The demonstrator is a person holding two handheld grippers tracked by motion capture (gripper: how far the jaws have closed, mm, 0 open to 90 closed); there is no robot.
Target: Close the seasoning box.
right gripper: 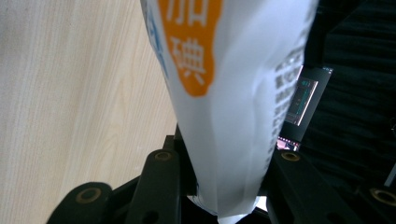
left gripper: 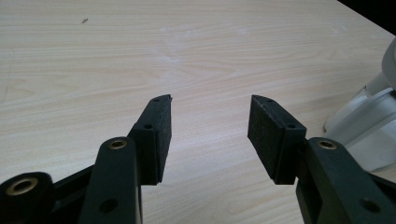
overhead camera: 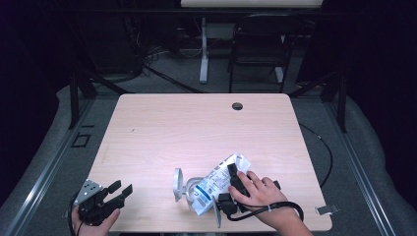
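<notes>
The wooden tabletop [overhead camera: 196,128] carries the things near its front edge. A white printed bag [overhead camera: 216,183] lies there, tilted over a white lidded container [overhead camera: 183,186], its end clamped between the jaws of the right gripper [overhead camera: 231,187]. At the front left corner the left gripper [left gripper: 209,122] hovers with jaws wide apart and nothing between them

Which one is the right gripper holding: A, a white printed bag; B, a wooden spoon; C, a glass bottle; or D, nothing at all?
A: in the right gripper view the white printed bag sits pinched between the two black jaws of the right gripper.
</notes>
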